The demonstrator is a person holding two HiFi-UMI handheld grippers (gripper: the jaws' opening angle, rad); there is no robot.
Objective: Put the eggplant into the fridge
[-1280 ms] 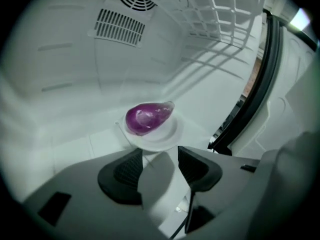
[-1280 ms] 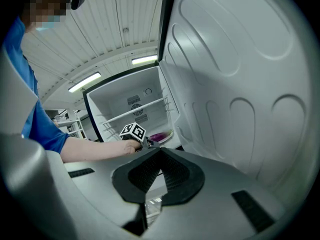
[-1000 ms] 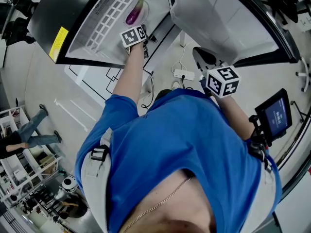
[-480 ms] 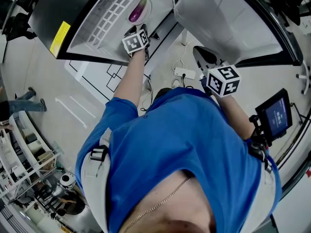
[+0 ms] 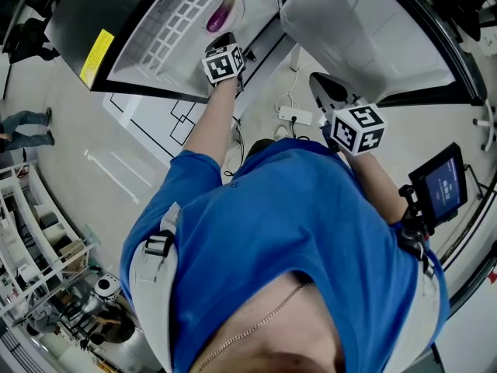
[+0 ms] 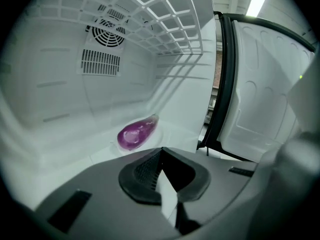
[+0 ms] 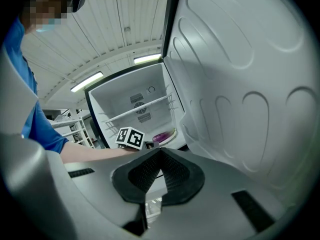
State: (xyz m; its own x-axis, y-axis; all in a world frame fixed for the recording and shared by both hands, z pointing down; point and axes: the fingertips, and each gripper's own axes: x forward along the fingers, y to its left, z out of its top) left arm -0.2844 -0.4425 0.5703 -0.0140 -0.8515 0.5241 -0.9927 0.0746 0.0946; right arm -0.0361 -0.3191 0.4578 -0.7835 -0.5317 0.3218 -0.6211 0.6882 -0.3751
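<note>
The purple eggplant (image 5: pixel 220 14) (image 6: pixel 136 133) lies on a white plate (image 6: pixel 152 136) on the fridge floor, under a wire shelf (image 5: pixel 178 22). My left gripper (image 5: pixel 225 43) (image 6: pixel 161 159) hovers at the fridge opening, just short of the eggplant and not touching it. Its jaws have just been closing and now stand shut with nothing between them. My right gripper (image 5: pixel 323 88) (image 7: pixel 160 153) is shut and empty, held back beside the open fridge door (image 5: pixel 365 37). From the right gripper view the eggplant (image 7: pixel 162 136) shows past the left gripper's marker cube (image 7: pixel 130 137).
The fridge's back wall carries a round fan vent (image 6: pixel 107 34). A power strip (image 5: pixel 295 119) with cables lies on the floor below the fridge. A small screen (image 5: pixel 443 181) stands at my right. Shelving racks (image 5: pixel 39 247) and a person's legs (image 5: pixel 23 127) are far left.
My left gripper has shifted a little to the right and back from the eggplant, which stays on its plate. The person in the background at the left has walked on.
</note>
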